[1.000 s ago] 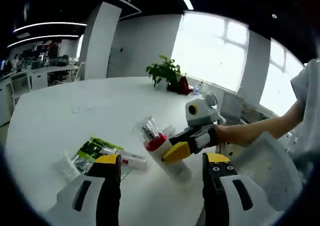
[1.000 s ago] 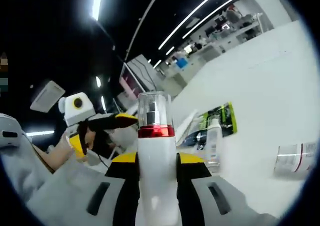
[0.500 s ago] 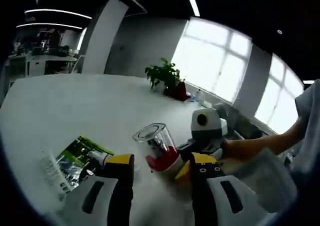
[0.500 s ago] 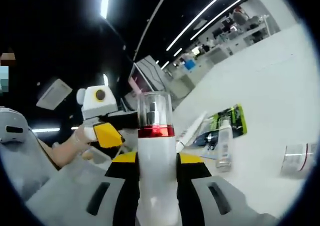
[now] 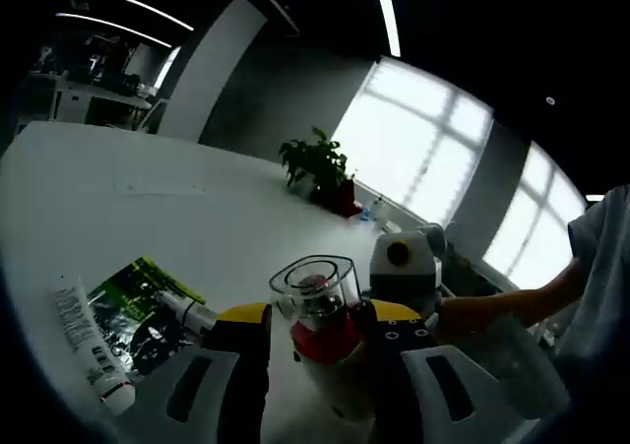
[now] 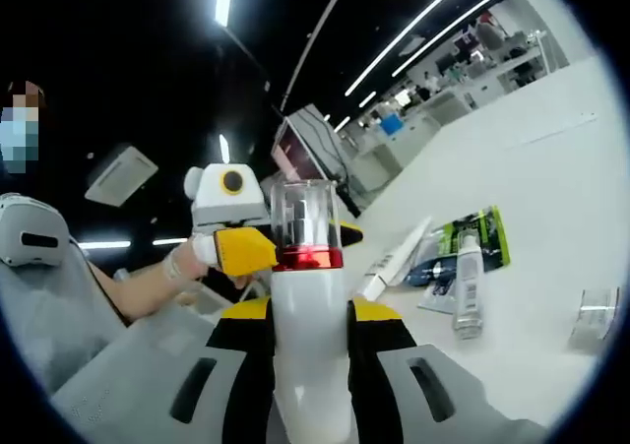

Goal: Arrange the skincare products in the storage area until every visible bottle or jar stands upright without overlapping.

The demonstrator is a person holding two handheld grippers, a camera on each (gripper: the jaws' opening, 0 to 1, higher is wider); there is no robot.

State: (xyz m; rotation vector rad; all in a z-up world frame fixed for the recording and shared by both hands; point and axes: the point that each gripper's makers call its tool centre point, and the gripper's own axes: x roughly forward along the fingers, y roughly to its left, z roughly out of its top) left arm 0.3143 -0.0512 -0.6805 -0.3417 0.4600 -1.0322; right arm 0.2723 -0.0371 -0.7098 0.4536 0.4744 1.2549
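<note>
Six skincare items are showing: one red-collared pump bottle point(image 6: 307, 296) at centre frame, one white tube point(image 6: 396, 260), one small slim bottle point(image 6: 469, 285) and one green sachet point(image 6: 479, 237) at right, one clear jar point(image 6: 595, 314) at far right.

An open-plan office: a broad white table point(image 5: 177, 218) under long ceiling light strips point(image 6: 418, 26), rows of desks point(image 6: 472, 75) with monitors further back, tall windows point(image 5: 423, 154) along one wall and a potted plant point(image 5: 317, 165) near them.
</note>
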